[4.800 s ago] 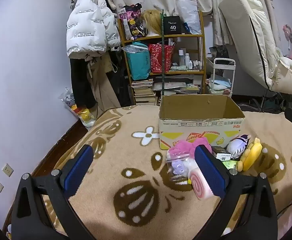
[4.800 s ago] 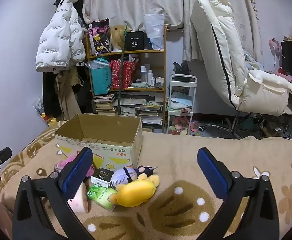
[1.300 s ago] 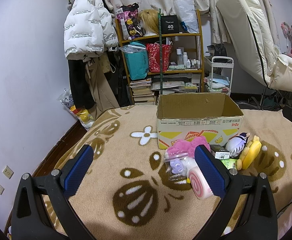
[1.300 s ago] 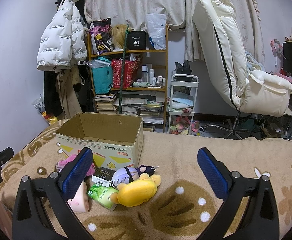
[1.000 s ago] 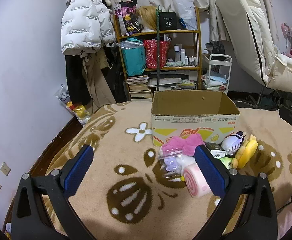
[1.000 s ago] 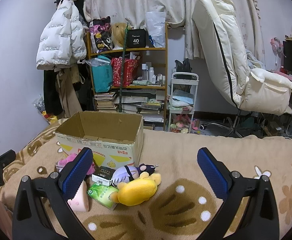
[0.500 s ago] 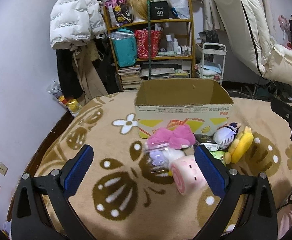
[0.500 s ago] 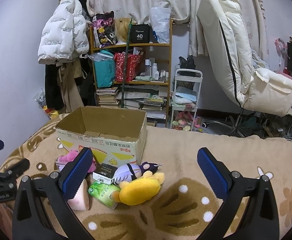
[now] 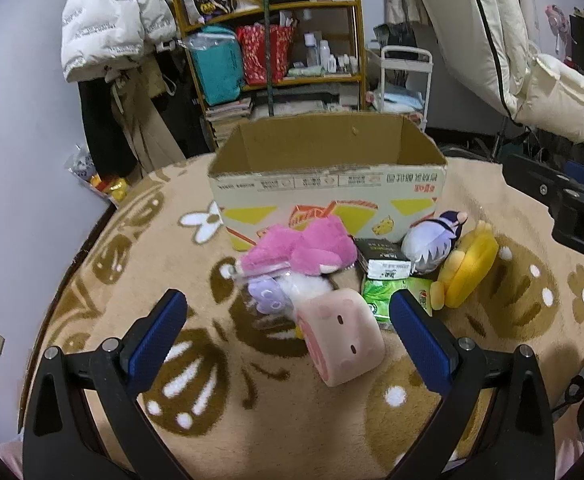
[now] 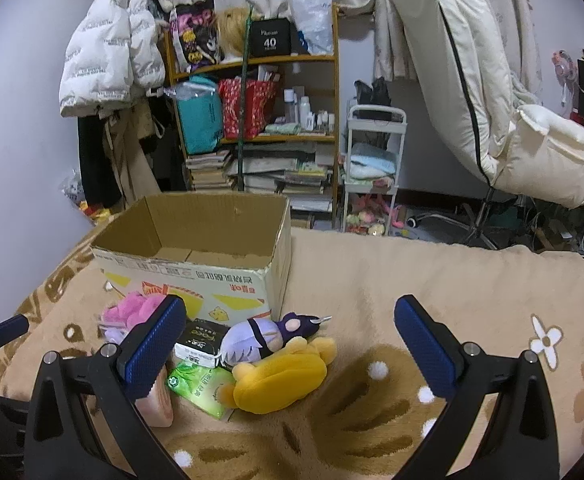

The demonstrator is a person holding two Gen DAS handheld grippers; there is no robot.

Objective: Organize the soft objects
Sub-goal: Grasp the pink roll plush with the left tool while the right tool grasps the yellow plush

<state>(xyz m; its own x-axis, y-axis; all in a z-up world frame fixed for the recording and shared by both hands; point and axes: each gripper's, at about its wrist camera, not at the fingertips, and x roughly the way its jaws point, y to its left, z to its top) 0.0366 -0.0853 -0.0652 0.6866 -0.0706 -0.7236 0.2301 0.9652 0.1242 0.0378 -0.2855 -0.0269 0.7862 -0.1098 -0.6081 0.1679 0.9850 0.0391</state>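
An open cardboard box [image 9: 328,184] stands on the tan patterned blanket [image 9: 251,420]. In front of it lies a pile: a pink plush [image 9: 298,248], a clear bag with a purple toy [image 9: 265,294], a pink roll-cake plush [image 9: 342,338], a purple-haired doll [image 9: 432,242], a yellow plush [image 9: 466,270], a black packet [image 9: 384,260] and a green tissue pack [image 9: 382,298]. My left gripper [image 9: 287,338] is open, with the roll-cake plush between its jaws, apart from both. My right gripper [image 10: 289,344] is open above the doll [image 10: 259,340] and yellow plush [image 10: 279,376].
A cluttered shelf [image 10: 259,92], a white jacket [image 10: 107,52], a white cart [image 10: 372,168] and a cream recliner [image 10: 492,92] stand behind the bed. The right gripper's body [image 9: 564,204] shows at the right edge of the left wrist view. The blanket's left edge drops to the floor.
My left gripper has moved forward and down toward the pile, so the roll-cake plush now sits between its jaws. My right gripper has moved closer to the box and toys.
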